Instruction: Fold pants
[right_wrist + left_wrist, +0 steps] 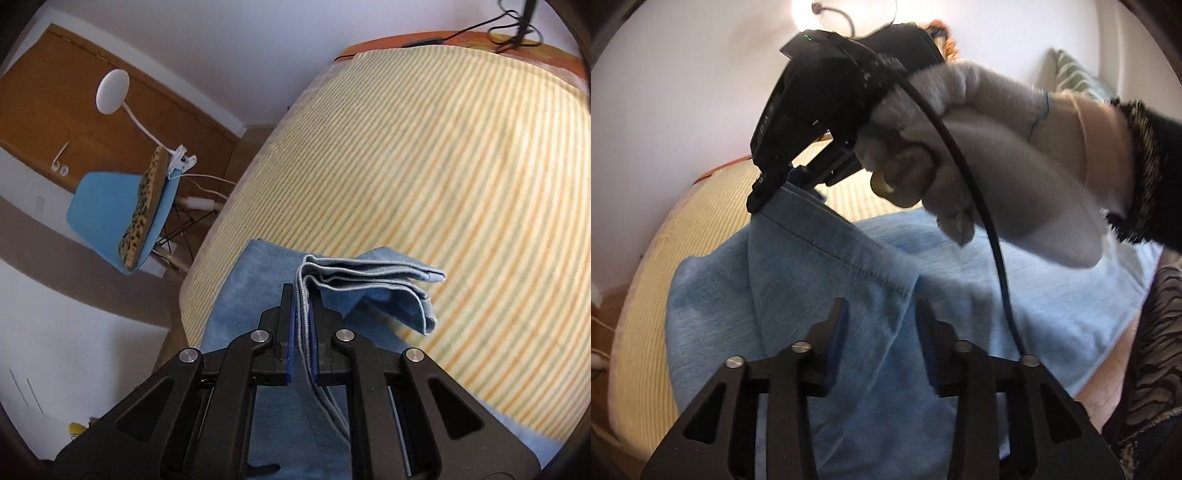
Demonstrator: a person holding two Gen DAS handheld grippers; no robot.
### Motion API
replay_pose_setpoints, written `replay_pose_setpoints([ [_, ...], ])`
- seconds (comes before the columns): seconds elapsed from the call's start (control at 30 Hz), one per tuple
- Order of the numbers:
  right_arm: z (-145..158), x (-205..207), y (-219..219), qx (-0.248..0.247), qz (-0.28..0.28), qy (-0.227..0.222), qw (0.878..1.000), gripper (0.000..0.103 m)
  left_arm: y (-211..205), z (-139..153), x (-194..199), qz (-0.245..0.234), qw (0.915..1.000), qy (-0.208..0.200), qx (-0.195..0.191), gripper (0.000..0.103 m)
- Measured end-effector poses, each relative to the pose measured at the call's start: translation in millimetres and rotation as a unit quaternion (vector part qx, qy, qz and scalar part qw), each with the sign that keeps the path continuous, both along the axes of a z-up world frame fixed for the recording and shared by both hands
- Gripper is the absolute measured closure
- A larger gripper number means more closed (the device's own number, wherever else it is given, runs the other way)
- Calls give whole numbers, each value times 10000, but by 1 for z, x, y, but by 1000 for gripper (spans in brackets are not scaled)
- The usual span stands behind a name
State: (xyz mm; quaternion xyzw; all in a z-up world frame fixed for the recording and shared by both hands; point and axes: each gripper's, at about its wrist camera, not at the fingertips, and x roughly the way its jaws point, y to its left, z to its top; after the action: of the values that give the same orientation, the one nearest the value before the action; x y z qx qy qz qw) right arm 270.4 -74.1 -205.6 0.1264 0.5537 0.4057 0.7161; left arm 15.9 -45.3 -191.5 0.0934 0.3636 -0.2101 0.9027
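Right gripper [301, 295] clamps the pants' [820, 295] layered hem (lifted), left gripper [881, 314] released above them

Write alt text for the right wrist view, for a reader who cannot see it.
The right gripper is shut on a stack of folded edges of light blue pants, which hang over a bed with a yellow striped cover. To the left stands a blue chair with a leopard-print cushion and a clipped-on white lamp.

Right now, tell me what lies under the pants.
The light blue pants rest on the yellow striped bedspread, bare around them. Whatever lies beneath the cloth is covered.
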Motion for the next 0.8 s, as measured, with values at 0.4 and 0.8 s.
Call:
replay_pose_setpoints([
  [0.4, -20, 16, 14, 136, 346, 340, 9987, 96, -29, -17, 28, -248, 9970, 271, 686, 40],
  [0.8, -7, 15, -28, 492, 128, 543, 9972, 62, 52, -3, 49, 274, 9810, 977, -1651, 94],
])
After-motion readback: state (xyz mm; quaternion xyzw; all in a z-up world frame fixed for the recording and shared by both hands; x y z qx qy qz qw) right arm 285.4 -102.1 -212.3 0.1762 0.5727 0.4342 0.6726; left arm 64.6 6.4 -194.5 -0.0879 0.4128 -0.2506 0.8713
